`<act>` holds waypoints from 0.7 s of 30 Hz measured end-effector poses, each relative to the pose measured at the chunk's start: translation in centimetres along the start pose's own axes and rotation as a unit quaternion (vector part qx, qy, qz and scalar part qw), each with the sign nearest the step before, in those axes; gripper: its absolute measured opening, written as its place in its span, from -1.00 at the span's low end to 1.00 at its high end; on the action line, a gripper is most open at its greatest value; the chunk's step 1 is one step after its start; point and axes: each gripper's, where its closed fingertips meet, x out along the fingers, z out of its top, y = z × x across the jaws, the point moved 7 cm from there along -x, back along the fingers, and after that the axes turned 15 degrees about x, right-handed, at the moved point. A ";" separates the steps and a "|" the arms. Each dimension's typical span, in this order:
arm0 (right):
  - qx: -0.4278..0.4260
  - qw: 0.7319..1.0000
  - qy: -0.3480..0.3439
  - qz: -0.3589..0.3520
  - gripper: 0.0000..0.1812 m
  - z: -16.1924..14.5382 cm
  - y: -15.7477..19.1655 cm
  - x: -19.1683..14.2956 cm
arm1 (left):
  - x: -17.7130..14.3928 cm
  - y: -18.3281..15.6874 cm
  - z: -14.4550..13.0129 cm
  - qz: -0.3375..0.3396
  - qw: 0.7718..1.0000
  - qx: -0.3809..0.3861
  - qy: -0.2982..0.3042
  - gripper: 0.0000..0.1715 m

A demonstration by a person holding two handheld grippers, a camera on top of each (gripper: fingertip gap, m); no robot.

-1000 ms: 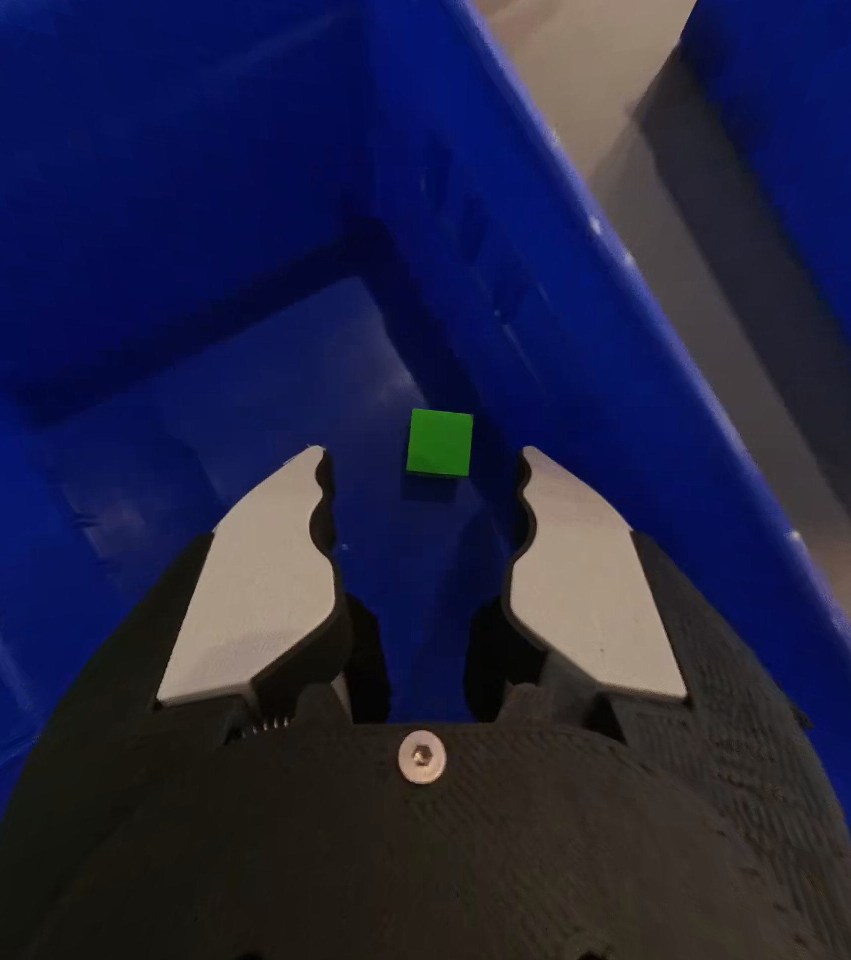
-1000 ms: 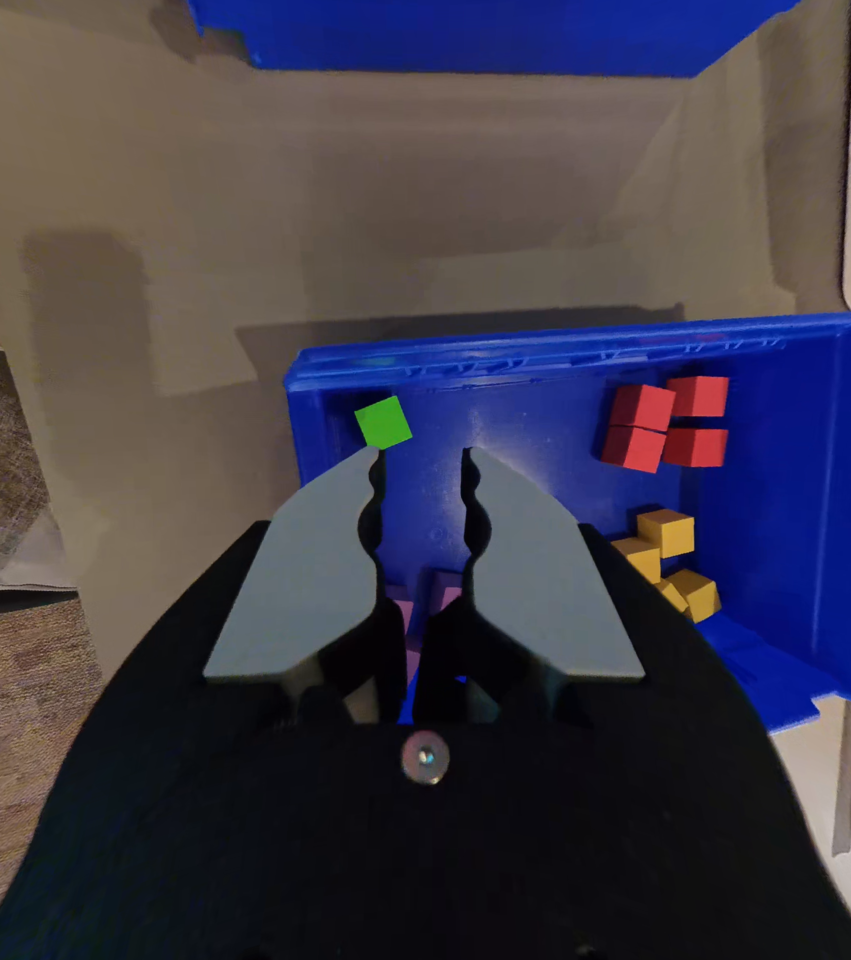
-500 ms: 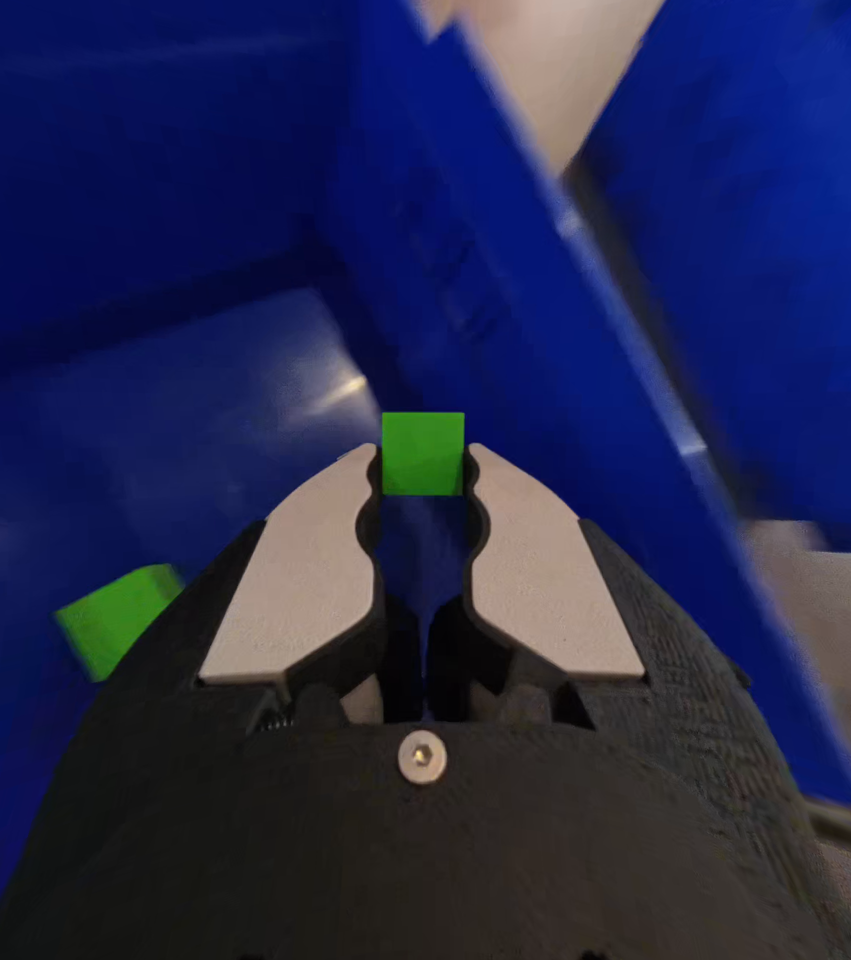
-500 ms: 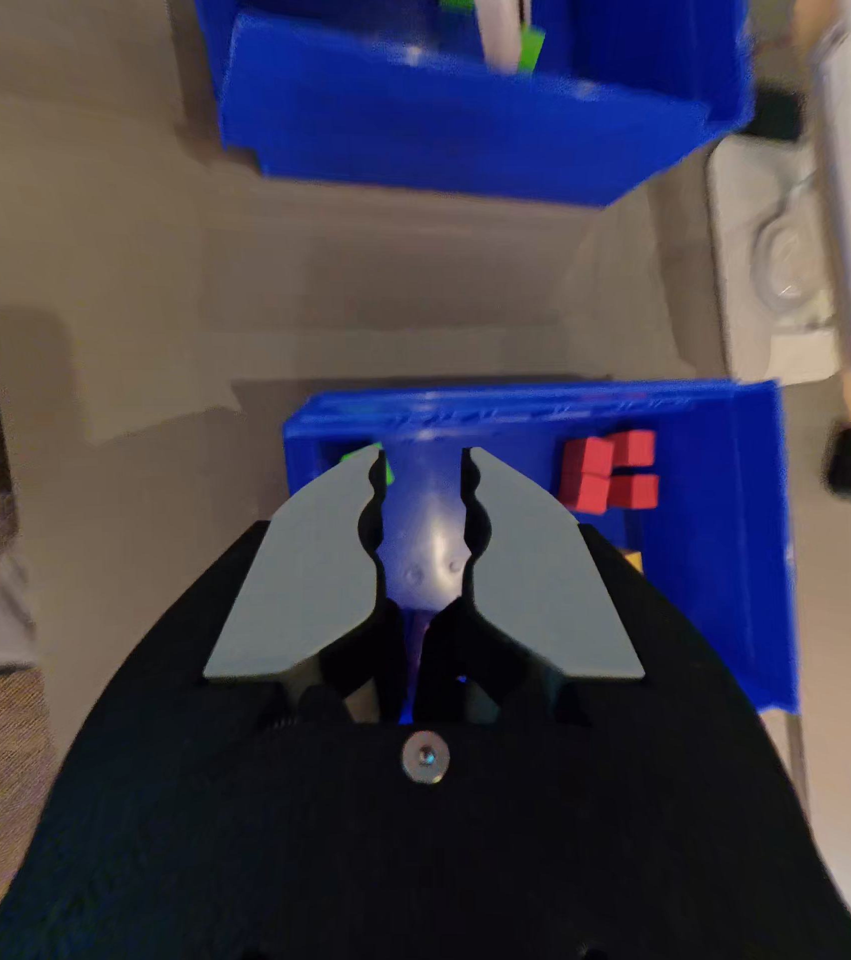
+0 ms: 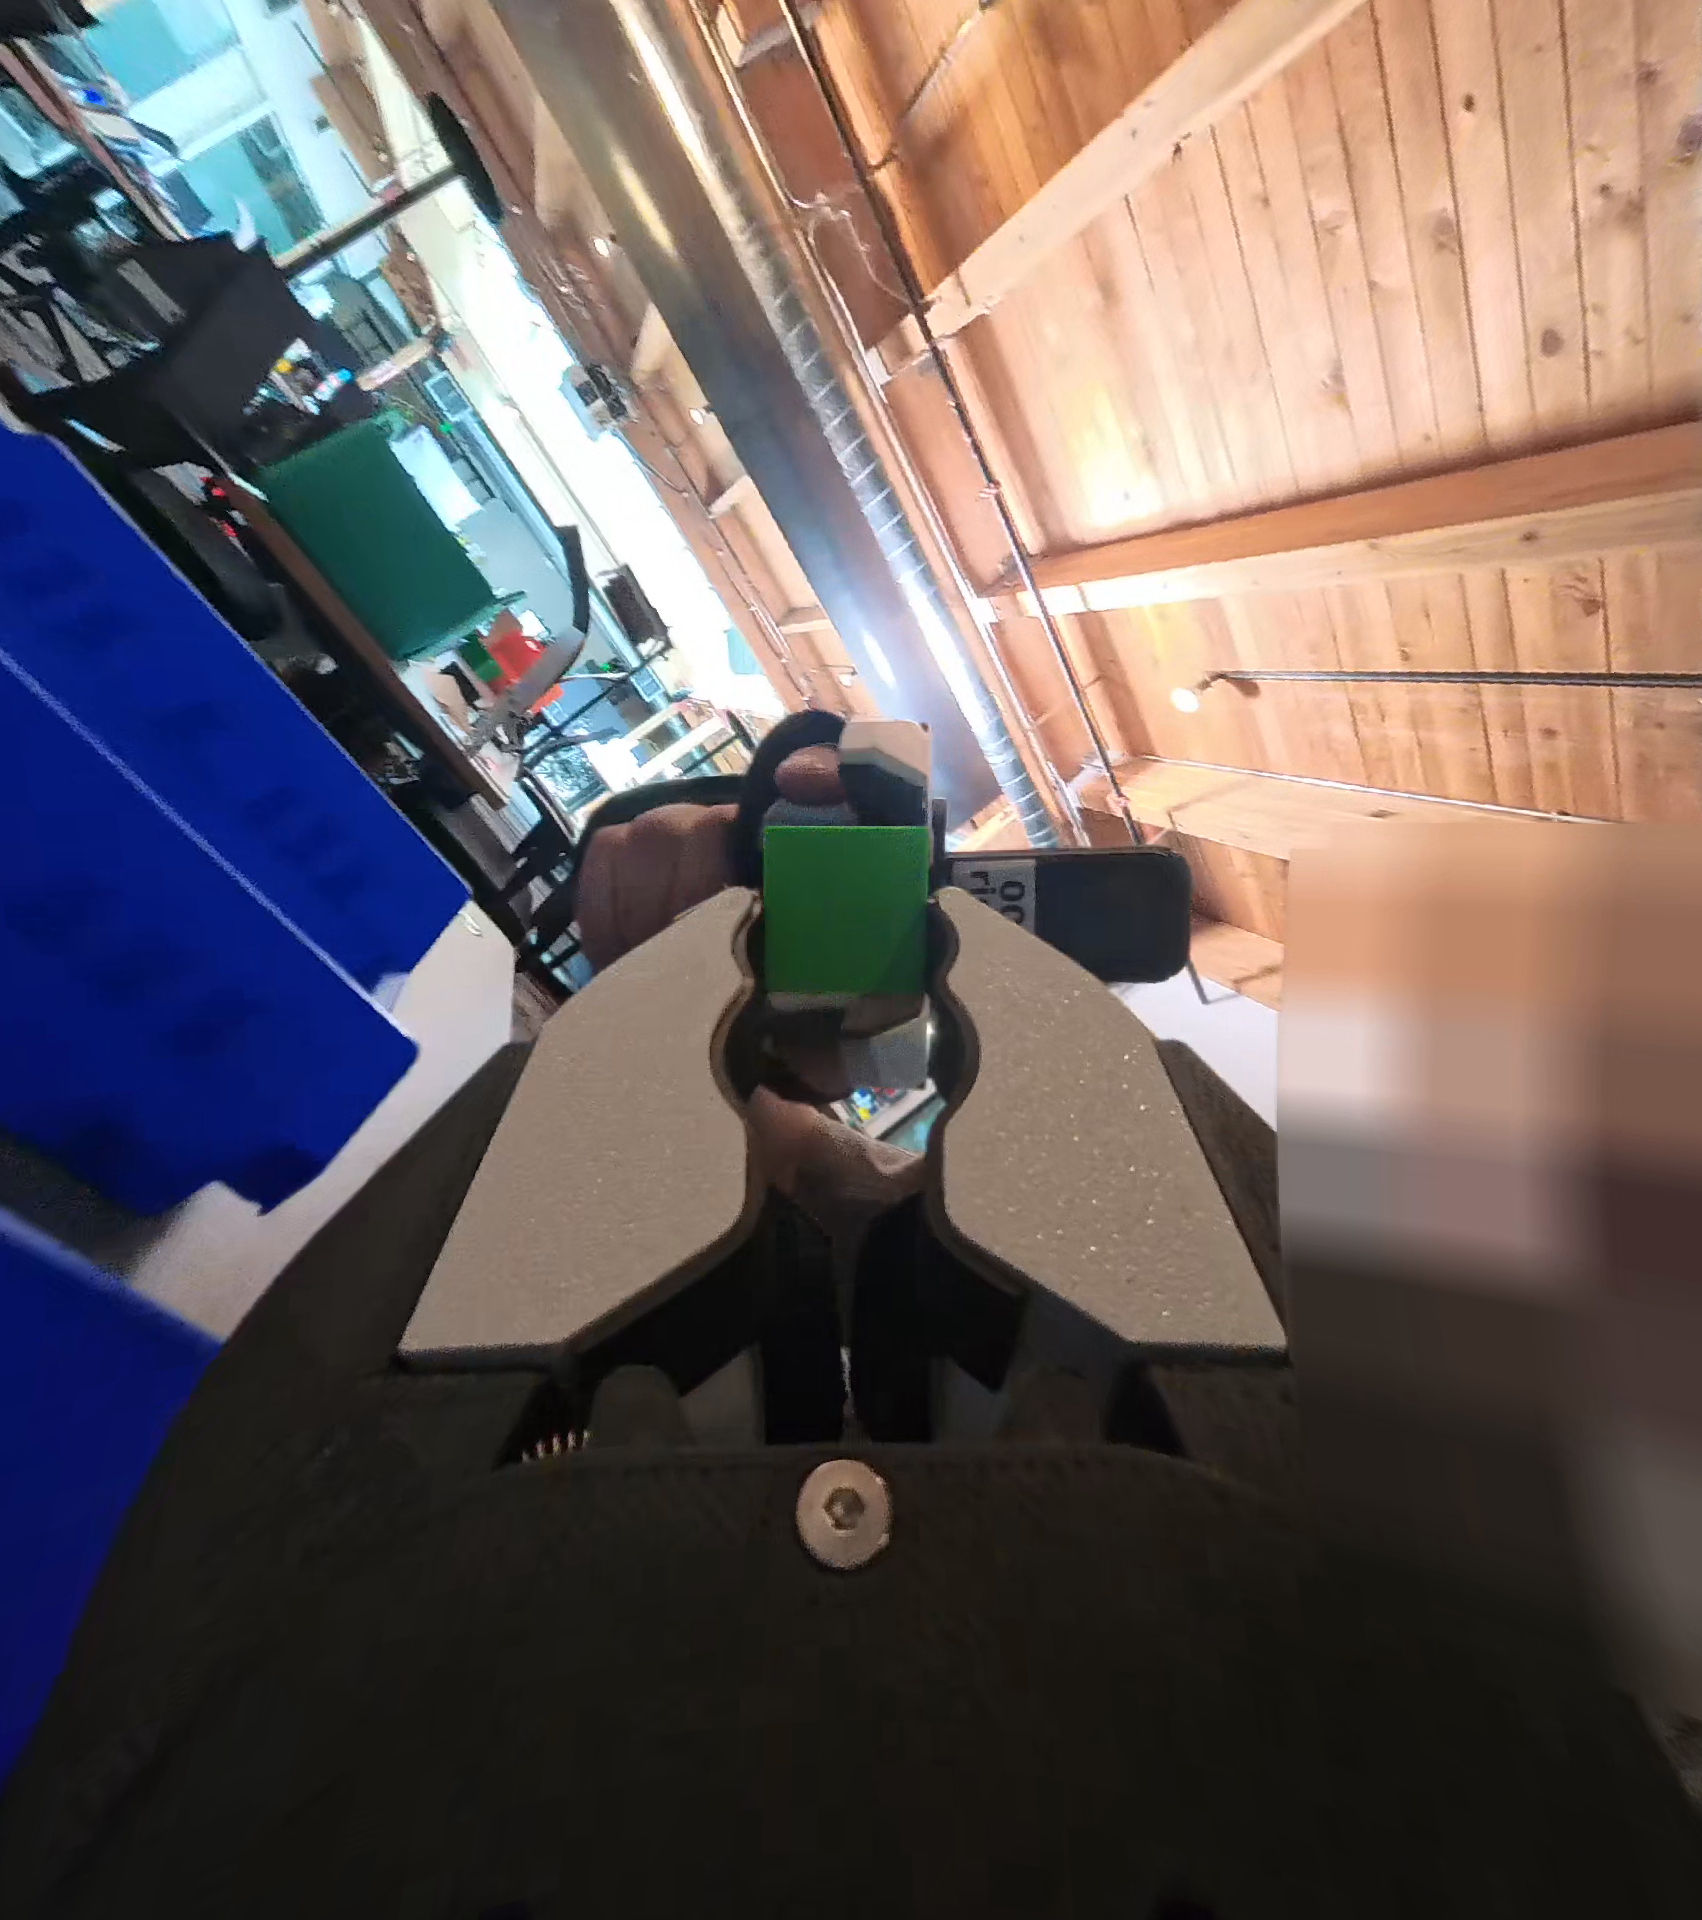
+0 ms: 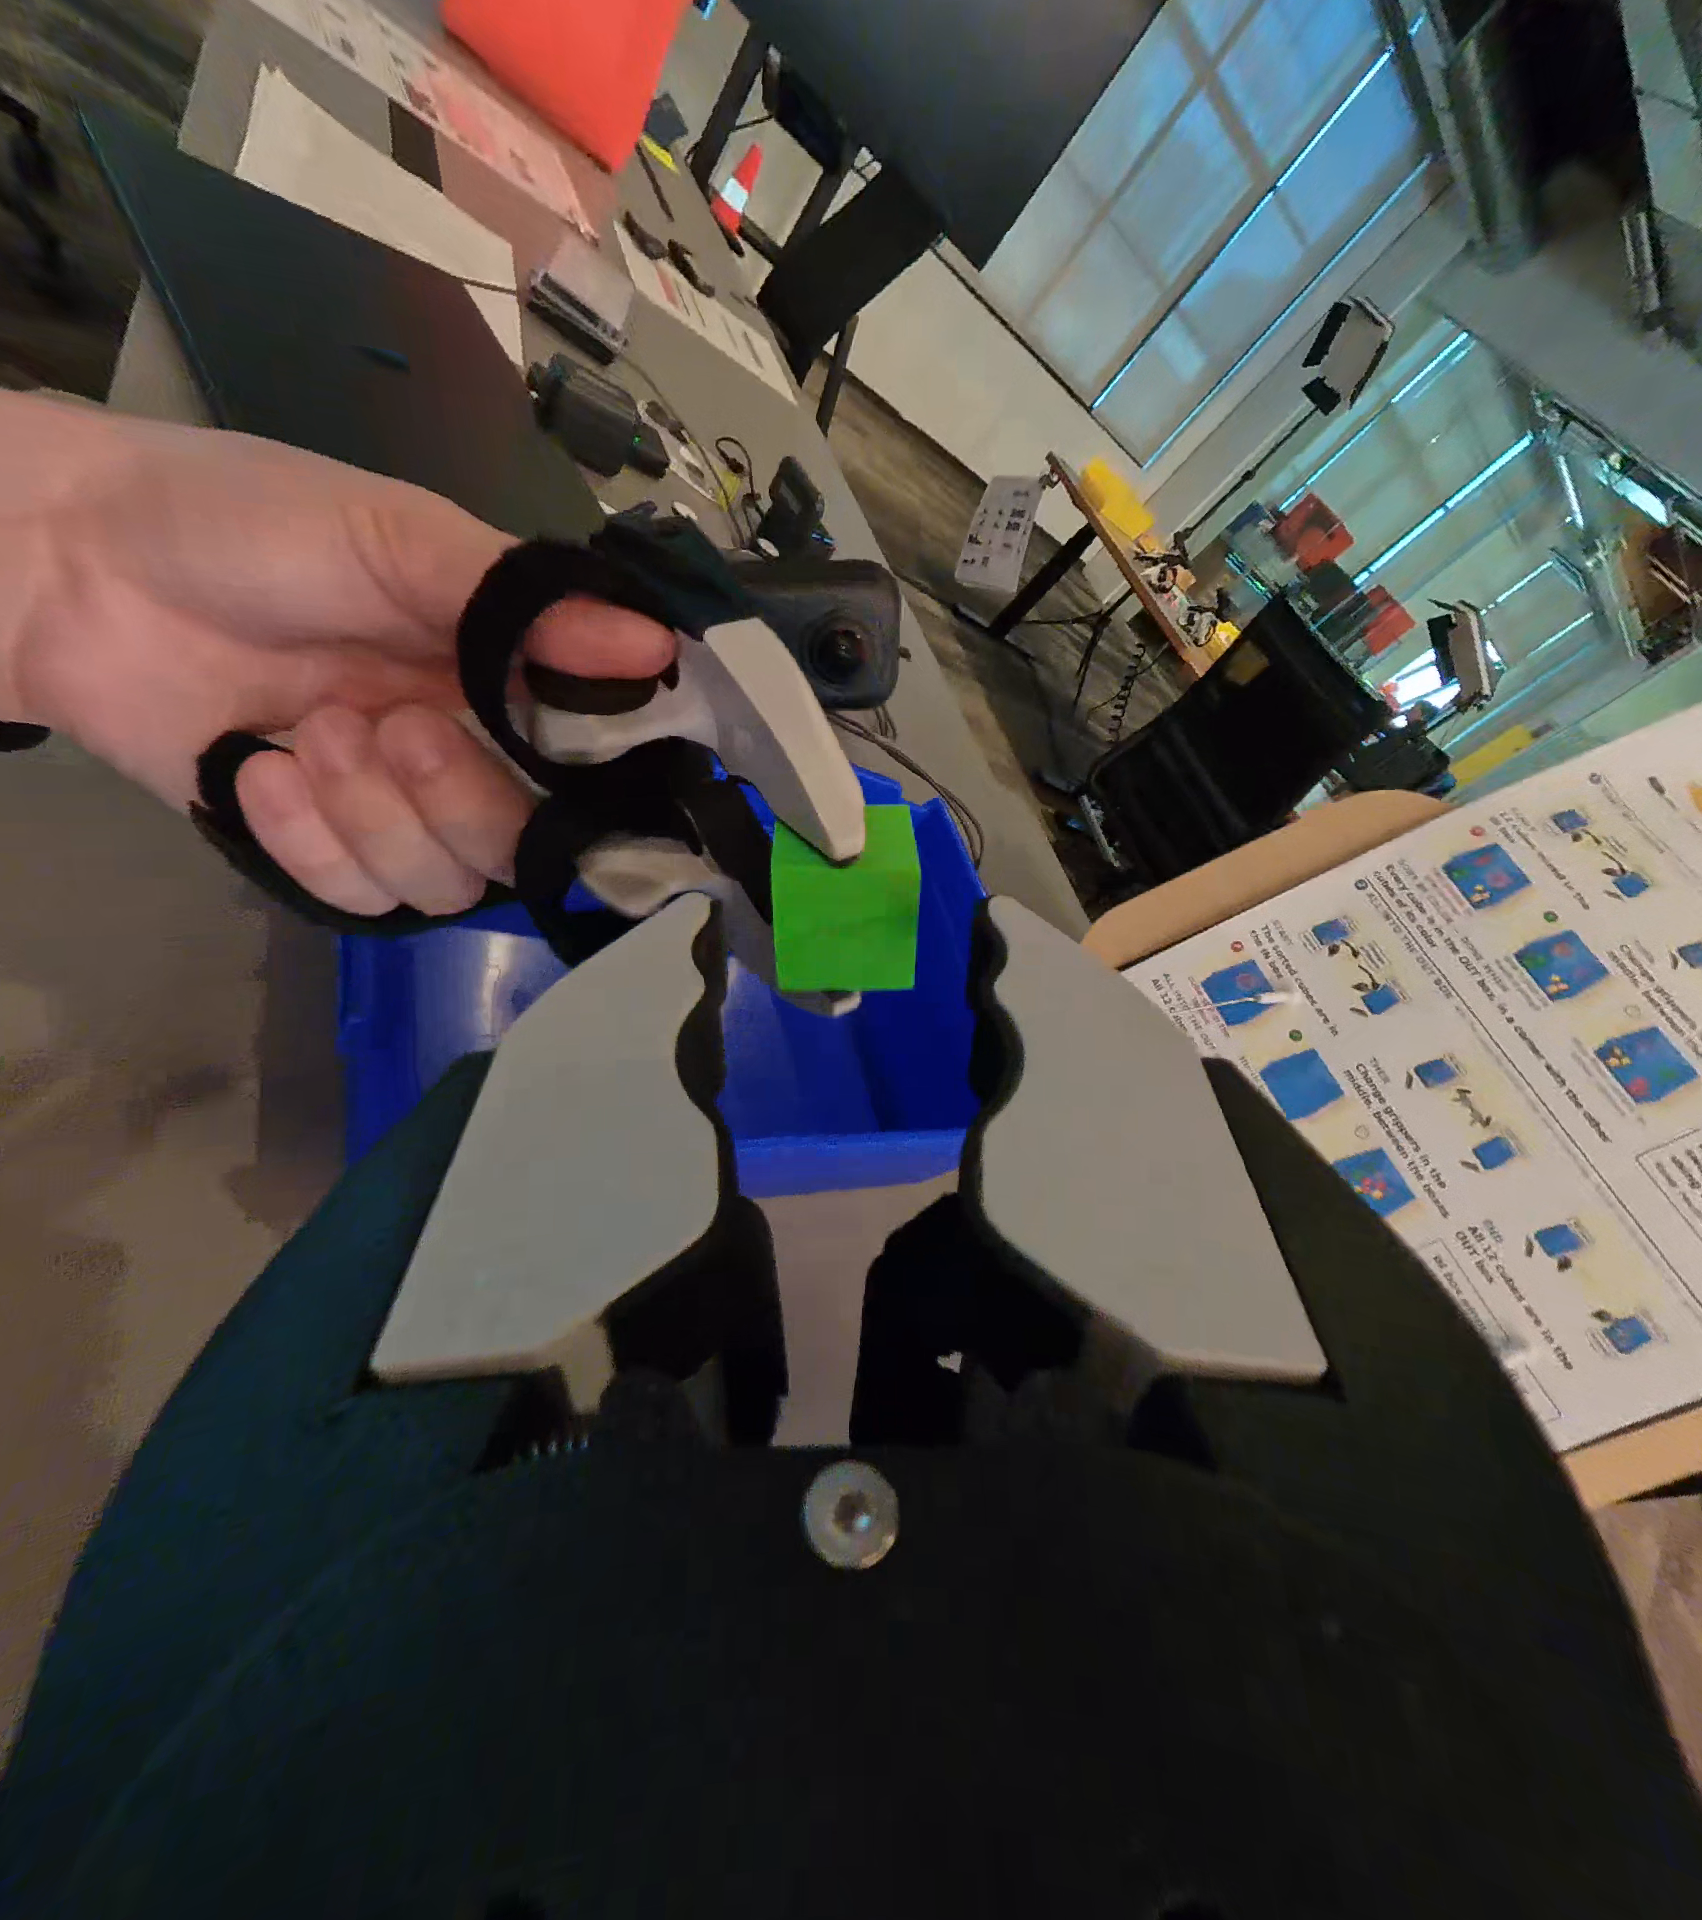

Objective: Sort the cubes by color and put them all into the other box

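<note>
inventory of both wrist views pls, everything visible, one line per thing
green cube: 1, bright green, held in the air between the left gripper's fingers, just ahead of the open right gripper
blue bins: at least 2, blue, stacked at the left of the left wrist view; one more sits below the cube in the right wrist view
instruction sheet: 1, white with small pictures, on a tan board at right
grey table: 1, under the bin
camera: 1, black, behind the left gripper
wooden ceiling: brown planks, overhead
left gripper: grey fingers, shut on the cube
right gripper: grey fingers, open
hand: 1, holds the left gripper
</note>
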 end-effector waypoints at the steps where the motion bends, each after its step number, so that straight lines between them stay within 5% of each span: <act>1: -0.004 1.000 -0.001 -0.002 -0.52 0.1 0.1 0.3 | 0.3 -0.2 -0.1 -0.005 1.000 0.001 0.005 -0.67; 3: -0.013 1.000 0.001 0.002 -0.69 0.4 0.3 0.4 | 0.6 -0.6 -0.2 -0.014 1.000 0.003 0.008 -0.67; 11: -0.058 0.997 0.043 -0.017 -0.70 0.7 -0.3 -1.3 | 0.6 -0.9 0.0 -0.012 1.000 0.005 -0.022 -0.54; 14: -0.051 0.990 0.131 -0.009 -0.69 -0.8 -2.5 -3.7 | -1.1 -1.3 0.8 0.044 0.998 0.042 -0.026 -0.54; 16: -0.028 0.970 0.240 0.037 -0.70 -3.5 -4.1 -5.6 | -2.6 -1.8 1.2 0.081 0.994 0.068 -0.021 -0.58; 21: 0.072 0.861 0.484 0.140 -0.69 -12.9 -6.3 -9.9 | -5.5 -2.5 1.8 0.151 0.983 0.107 -0.005 -0.65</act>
